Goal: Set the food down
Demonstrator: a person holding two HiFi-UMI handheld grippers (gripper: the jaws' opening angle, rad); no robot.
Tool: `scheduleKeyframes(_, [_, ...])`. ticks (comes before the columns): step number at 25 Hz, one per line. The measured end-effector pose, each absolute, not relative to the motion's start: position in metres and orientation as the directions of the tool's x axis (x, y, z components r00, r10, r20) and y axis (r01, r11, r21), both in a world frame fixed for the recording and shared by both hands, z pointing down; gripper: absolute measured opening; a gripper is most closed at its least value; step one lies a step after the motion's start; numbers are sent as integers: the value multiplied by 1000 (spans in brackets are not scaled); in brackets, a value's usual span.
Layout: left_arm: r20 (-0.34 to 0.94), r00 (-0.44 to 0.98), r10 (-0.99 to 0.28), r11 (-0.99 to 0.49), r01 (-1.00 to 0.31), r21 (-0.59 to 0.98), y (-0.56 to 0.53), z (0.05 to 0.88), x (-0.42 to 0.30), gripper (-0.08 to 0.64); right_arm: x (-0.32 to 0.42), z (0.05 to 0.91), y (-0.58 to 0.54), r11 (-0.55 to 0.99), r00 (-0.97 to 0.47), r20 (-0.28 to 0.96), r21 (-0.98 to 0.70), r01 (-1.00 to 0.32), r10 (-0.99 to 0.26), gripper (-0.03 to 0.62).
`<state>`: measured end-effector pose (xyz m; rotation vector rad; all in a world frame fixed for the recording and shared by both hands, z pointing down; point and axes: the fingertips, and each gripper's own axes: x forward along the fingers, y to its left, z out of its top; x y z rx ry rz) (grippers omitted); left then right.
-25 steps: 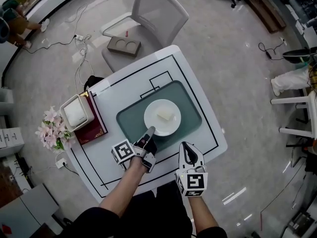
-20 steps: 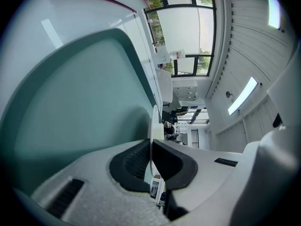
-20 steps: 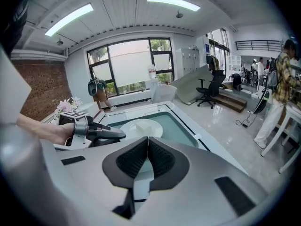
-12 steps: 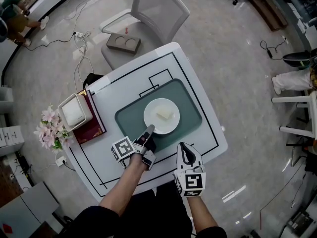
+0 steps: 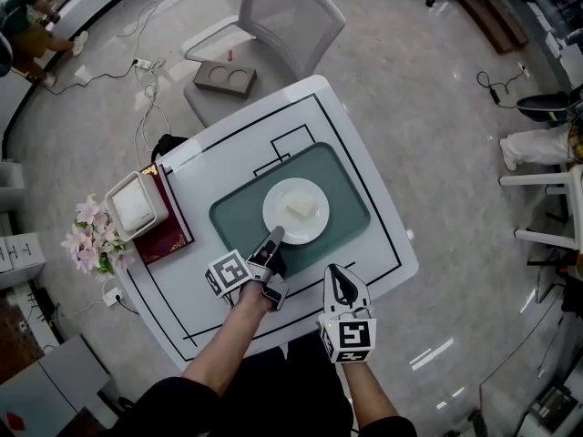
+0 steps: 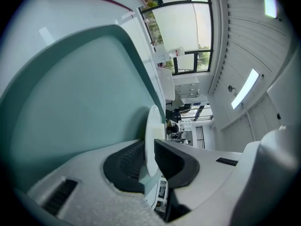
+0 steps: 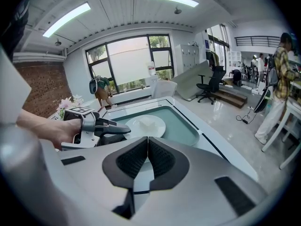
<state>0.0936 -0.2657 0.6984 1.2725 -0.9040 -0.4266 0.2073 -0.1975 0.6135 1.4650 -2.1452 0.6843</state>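
The plate (image 5: 278, 203) of food (image 5: 301, 209) sits on the mat (image 5: 346, 203) mid-worktop (image 5: 228, 162), so we judge only the release remains: our left gripper (image 5: 276, 237), clamped on the near rim, has just been opening its jaws and must let go and back away, while our right gripper (image 5: 339, 271) has its jaws together, empty.

The left hand (image 5: 250, 295), the left forearm (image 5: 221, 342) and the right forearm (image 5: 368, 393) are bare. Nearer the body the person wears black clothing (image 5: 273, 397), possibly a short-sleeved top, though the head view's edge distorts its cut.
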Motion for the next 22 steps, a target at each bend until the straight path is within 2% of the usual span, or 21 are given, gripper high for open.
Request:
scheduleKeyframes(4, [355, 591, -724, 261, -242, 935, -265, 693, 92, 133, 204, 613, -193, 316, -340, 614, -151, -936, -713, 9])
scheduleKeyframes(11, [446, 589, -674, 138, -493, 859, -266, 684, 97, 266, 202, 612, -186, 325, -354, 612, -164, -932, -707, 9])
scheduleKeyframes(17, [565, 575, -592, -39, -721, 692, -261, 686, 99, 285, 202, 611, -181, 327, -358, 611, -167, -930, -706, 9])
scheduleKeyframes(22, [646, 535, -545, -113, -810, 575, -254, 689, 101, 310, 201, 608, -178, 329, -360, 610, -169, -929, -706, 9])
